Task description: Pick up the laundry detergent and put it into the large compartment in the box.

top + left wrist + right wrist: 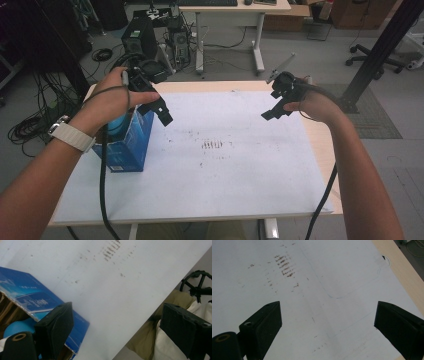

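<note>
High view: glossy blue cardboard box (pixel 127 145) at counter (pixel 320 135) left edge, left gripper (pixel 159 111) over it, right gripper (pixel 274 111) near right edge. Left gripper view: jaws spread, empty, box open-topped, round blue thing (pixel 17 326) inside. Right gripper view: jaws spread over scuffed white sheet (pixel 324 277).

blue carton (pixel 131 145) | upright, top flaps open | table's left edge | light-blue rounded object (pixel 17 327) inside, identity unclear
</note>
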Motion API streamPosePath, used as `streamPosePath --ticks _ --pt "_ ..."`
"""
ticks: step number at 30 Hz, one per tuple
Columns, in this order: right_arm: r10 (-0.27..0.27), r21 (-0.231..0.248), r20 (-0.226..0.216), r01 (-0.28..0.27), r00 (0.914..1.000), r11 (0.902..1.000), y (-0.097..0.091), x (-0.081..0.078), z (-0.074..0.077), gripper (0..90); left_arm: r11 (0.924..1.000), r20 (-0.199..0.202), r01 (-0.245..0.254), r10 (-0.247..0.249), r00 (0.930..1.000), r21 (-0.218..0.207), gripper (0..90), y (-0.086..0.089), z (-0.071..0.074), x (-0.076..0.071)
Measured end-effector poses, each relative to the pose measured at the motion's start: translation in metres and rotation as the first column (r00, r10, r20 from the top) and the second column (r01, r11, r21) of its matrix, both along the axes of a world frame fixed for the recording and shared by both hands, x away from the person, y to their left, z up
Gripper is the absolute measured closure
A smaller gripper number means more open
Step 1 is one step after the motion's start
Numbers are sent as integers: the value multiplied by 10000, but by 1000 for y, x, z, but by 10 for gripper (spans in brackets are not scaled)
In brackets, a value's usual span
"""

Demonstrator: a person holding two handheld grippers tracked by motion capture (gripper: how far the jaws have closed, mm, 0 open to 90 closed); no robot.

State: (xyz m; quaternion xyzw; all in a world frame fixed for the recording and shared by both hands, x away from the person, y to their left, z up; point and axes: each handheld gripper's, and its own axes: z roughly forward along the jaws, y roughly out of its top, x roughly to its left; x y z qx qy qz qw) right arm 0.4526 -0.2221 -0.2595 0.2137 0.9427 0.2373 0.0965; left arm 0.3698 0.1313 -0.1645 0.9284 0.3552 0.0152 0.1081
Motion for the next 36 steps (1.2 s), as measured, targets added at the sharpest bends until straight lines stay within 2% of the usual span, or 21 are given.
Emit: streamPosePath --ticks 6,11,16,24,30,34,36 --pt "6 -24 -16 -6 10000 10000 0 0 1 77 9978 -53 662 -662 9978 39 123 -8 -1 -5" --pt "19 -57 -42 -19 10000 10000 0 0 1 77 9919 -38 1273 -1272 9919 33 123 -15 -4 -9" --pt "1 -32 -6 -1 10000 10000 -1 1 1 77 9860 44 1668 -1668 9860 38 123 -20 -7 -12" --pt "22 -51 -49 -22 10000 10000 1 2 -1 77 9677 5 2519 -2519 9677 136 123 -29 -13 -17" --pt "19 -91 -70 -20 10000 10000 2 3 -2 77 9594 -29 2810 -2810 9597 233 123 -32 -21 -20" --pt "15 -133 -68 -16 10000 9999 2 3 -2 77 9516 56 3055 -3059 9521 336 123 -36 -24 -22" --pt "17 -124 -83 -18 10000 9999 3 3 -2 77 9500 114 3099 -3105 9505 375 123 -37 -26 -24"
